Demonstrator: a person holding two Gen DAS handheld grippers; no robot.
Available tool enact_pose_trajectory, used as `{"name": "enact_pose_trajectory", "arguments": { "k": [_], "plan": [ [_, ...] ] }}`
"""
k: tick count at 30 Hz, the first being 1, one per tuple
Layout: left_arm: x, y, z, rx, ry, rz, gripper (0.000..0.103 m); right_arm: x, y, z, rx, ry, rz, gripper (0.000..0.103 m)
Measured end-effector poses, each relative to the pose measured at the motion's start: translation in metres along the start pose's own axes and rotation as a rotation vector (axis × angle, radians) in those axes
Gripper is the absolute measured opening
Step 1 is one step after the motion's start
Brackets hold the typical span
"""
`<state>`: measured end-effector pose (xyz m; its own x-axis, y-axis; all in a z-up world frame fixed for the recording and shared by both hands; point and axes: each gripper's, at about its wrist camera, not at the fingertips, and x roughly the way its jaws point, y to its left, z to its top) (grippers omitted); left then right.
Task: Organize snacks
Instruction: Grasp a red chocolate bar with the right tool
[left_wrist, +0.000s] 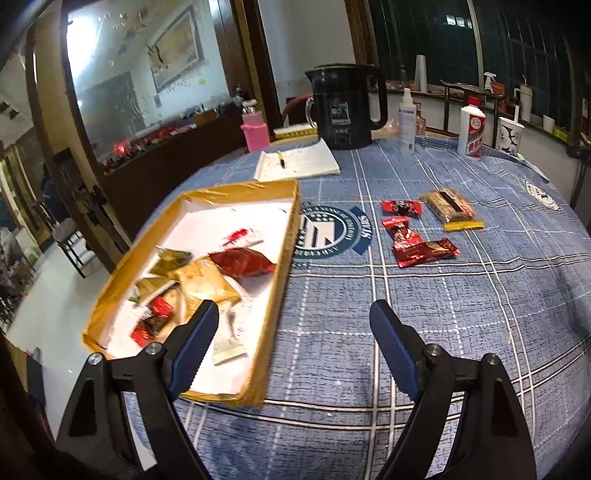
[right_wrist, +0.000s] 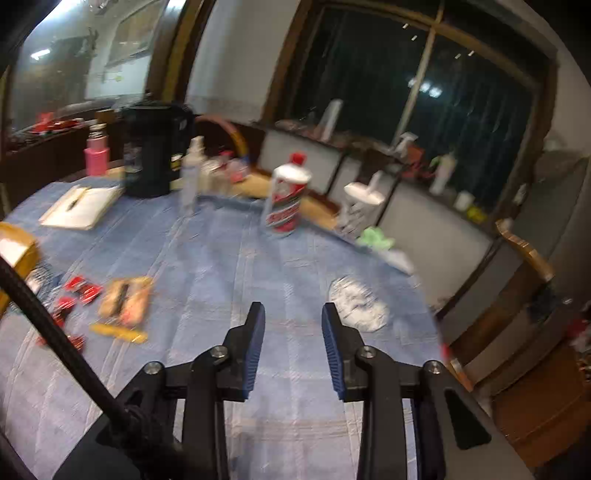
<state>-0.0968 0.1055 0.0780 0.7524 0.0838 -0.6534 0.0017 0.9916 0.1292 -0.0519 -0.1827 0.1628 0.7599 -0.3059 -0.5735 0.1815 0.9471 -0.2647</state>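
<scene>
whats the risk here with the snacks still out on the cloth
The four loose snacks, like the long red wrapper and the clear cracker pack, lie close together, so a grab may catch two. The open left gripper sits at the box wall and could nudge it. The right wrist view is blurred, so aiming the right gripper is uncertain.

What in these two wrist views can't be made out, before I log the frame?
- Left wrist view: the left gripper's finger covers part of the snacks in the tray.
- Right wrist view: motion blur leaves the loose snacks as smears; how many there are can't be told.
- Right wrist view: the tray is cut off by the left edge and crossed by a black cable.
- Both views: label text is unreadable.
</scene>
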Motion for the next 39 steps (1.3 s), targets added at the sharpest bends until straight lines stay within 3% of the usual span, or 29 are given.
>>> {"name": "enact_pose_trajectory", "arguments": {
  "k": [3,11,18,22,26,31,34,39],
  "plan": [
    [0.007,0.006,0.0,-0.038,0.023,-0.038,0.084,0.018,0.013,-0.013,0.052,0.062,0.155,0.035],
    [0.025,0.022,0.004,-0.172,0.085,-0.22,0.084,0.055,0.111,-0.049,0.045,0.227,0.575,0.035],
    [0.037,0.02,0.007,-0.194,0.115,-0.283,0.084,0.08,0.173,-0.036,0.11,0.296,0.784,0.035],
    [0.039,0.024,0.008,-0.196,0.113,-0.293,0.084,0.088,0.199,-0.036,0.063,0.348,0.821,0.035],
    [0.043,0.034,0.013,-0.231,0.118,-0.332,0.084,0.07,0.211,-0.043,-0.054,0.365,0.86,0.036],
    [0.053,0.031,0.031,-0.248,0.138,-0.393,0.084,0.05,0.231,-0.05,-0.183,0.288,0.732,0.036],
    [0.06,0.02,0.046,-0.216,0.155,-0.395,0.084,0.043,0.24,-0.053,-0.213,0.246,0.655,0.026],
    [0.086,0.001,0.061,-0.162,0.208,-0.398,0.084,0.037,0.213,-0.062,-0.143,0.231,0.638,0.025]
  ]
}}
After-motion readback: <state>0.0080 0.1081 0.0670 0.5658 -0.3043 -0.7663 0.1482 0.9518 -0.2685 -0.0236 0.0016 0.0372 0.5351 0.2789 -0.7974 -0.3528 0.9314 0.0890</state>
